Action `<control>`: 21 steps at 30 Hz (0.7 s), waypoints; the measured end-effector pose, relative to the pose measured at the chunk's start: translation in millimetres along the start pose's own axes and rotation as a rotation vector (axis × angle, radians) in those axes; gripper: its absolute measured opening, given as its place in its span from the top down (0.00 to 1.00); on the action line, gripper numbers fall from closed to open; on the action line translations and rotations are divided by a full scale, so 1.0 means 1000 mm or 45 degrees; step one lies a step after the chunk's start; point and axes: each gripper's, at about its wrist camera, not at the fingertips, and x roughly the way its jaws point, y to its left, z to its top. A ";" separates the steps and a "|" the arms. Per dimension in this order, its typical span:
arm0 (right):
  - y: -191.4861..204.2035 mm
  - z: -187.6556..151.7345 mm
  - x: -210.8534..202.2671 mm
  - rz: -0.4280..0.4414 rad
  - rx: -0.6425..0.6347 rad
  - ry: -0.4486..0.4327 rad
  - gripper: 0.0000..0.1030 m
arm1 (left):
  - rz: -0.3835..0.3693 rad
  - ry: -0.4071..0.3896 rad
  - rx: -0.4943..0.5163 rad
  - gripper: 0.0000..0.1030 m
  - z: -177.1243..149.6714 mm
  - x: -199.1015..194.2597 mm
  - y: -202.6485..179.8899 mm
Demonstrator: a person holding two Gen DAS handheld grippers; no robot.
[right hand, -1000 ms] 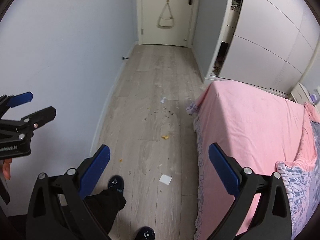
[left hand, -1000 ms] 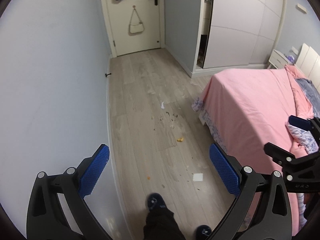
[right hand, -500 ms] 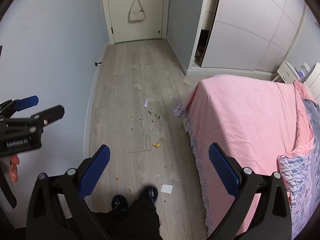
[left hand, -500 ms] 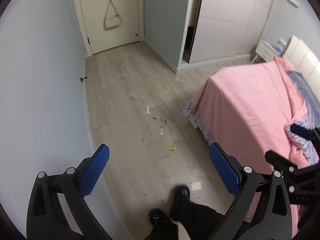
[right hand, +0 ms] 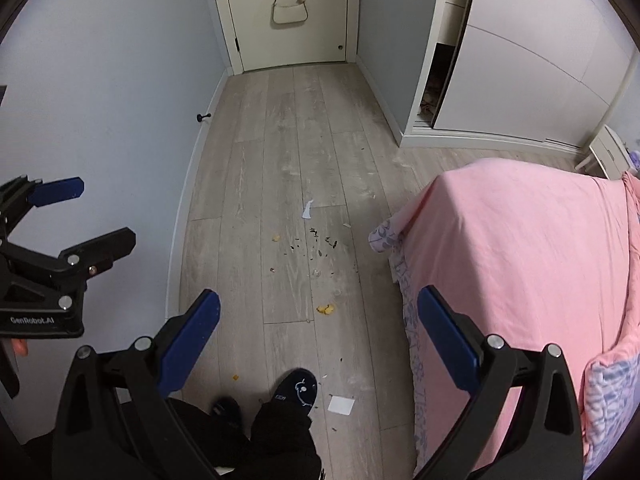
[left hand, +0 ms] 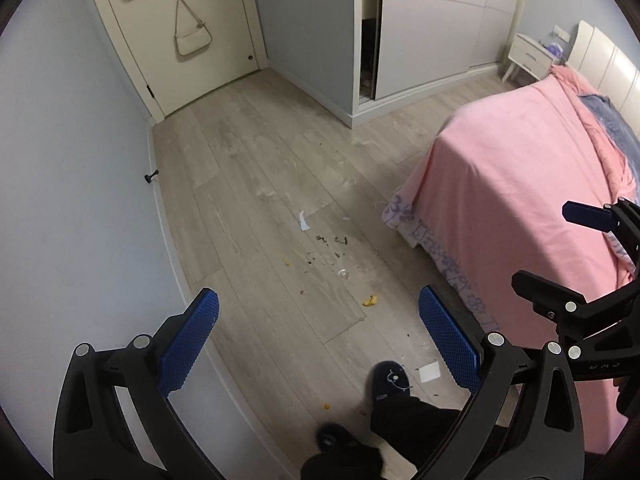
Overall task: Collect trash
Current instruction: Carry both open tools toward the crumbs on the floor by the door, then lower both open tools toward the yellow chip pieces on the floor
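Standing over the wooden floor (right hand: 304, 140), I hold my left claw (left hand: 318, 336) and my right claw (right hand: 318, 336) spread wide, both with nothing in them. The trash lies scattered on the boards ahead: a white paper square (right hand: 341, 405) just beside my slipper (right hand: 298, 390), a yellow scrap (right hand: 326, 309) farther out, dark crumbs (right hand: 320, 242), and a torn white strip (right hand: 307, 210) beyond. The pink bed (right hand: 520, 248) stands to the right.

Black grippers, blue ribbed jaws; black trousers (right hand: 280, 432), dark slippers (right hand: 298, 390).
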 end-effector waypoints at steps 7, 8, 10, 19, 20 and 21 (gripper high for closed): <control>-0.009 0.008 0.054 -0.019 0.075 0.022 0.07 | -0.088 0.080 0.035 0.06 0.009 0.061 0.007; -0.009 0.006 0.066 -0.029 0.089 0.032 0.07 | -0.089 0.081 0.055 0.06 0.008 0.071 0.007; -0.009 0.002 0.092 -0.034 0.127 0.052 0.07 | -0.096 0.077 0.099 0.06 0.006 0.094 0.008; -0.008 -0.038 0.235 -0.041 0.147 0.100 0.07 | -0.085 0.092 0.262 0.06 -0.031 0.244 0.005; -0.008 -0.042 0.245 -0.036 0.139 0.104 0.07 | -0.094 0.090 0.262 0.06 -0.034 0.262 0.005; -0.009 -0.047 0.260 -0.033 0.127 0.107 0.07 | -0.104 0.087 0.263 0.06 -0.038 0.279 0.004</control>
